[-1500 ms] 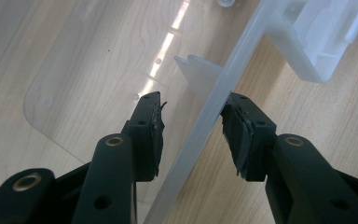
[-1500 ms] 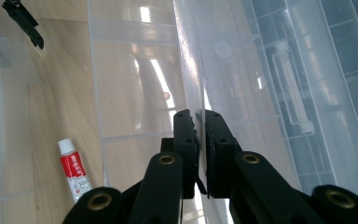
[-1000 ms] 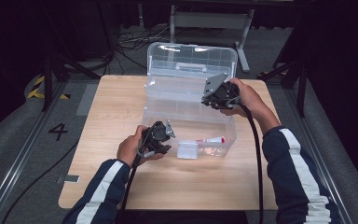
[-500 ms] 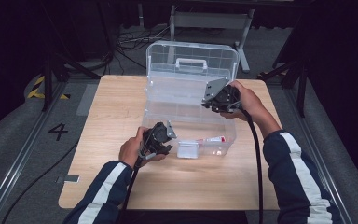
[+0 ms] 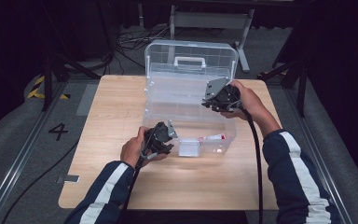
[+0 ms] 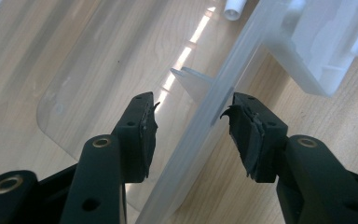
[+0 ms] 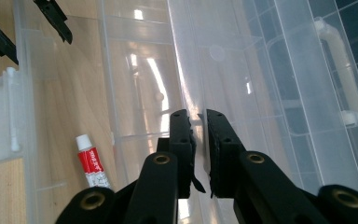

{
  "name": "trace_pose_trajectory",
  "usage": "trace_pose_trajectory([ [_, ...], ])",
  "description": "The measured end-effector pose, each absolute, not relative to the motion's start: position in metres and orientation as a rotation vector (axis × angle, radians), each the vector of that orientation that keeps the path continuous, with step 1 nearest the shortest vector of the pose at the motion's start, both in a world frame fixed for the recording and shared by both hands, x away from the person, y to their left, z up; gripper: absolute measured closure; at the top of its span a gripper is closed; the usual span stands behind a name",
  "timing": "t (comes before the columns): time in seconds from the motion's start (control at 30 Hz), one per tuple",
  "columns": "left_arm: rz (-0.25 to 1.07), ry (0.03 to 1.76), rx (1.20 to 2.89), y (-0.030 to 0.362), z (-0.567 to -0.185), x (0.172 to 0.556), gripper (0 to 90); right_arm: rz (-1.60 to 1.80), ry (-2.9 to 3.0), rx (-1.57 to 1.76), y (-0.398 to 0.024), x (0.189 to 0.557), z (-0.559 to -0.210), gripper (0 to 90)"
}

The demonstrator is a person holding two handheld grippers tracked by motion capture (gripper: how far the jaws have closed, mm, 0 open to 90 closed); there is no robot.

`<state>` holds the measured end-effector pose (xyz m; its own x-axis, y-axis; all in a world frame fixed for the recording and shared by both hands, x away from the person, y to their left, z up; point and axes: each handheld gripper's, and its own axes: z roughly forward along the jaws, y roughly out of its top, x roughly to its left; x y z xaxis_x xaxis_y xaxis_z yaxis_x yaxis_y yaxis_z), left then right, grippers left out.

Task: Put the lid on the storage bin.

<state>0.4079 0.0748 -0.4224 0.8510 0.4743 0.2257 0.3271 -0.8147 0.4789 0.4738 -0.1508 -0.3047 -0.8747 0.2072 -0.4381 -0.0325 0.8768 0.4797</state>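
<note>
**What the frames leave unclear**

The tube (image 7: 90, 165) has red lettering too small to read. At the top edge of the left gripper view a white cap (image 6: 234, 8) is cut off. Whether the right tongs (image 7: 199, 149) truly pinch the clear wall is perhaps undecidable.
</note>
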Motion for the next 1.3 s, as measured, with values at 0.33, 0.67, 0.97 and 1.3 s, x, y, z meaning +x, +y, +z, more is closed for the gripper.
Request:
trace_pose_trajectory([
  [0.33, 0.481, 0.593, 2.593, 0.075, -0.423, 0.407, 50.7, 0.713, 2.554, 0.145, -0.154, 0.469, -0.308, 82.1],
  [0.67, 0.512, 0.584, 2.584, 0.074, -0.424, 0.407, 48.4, 0.747, 2.559, 0.145, -0.157, 0.463, -0.312, 81.0],
  [0.97, 0.524, 0.569, 2.582, 0.075, -0.425, 0.408, 48.2, 0.8, 2.551, 0.154, -0.161, 0.461, -0.316, 80.3],
  [1.3, 0.53, 0.55, 2.585, 0.076, -0.425, 0.408, 47.7, 0.857, 2.539, 0.168, -0.163, 0.456, -0.322, 79.1],
])
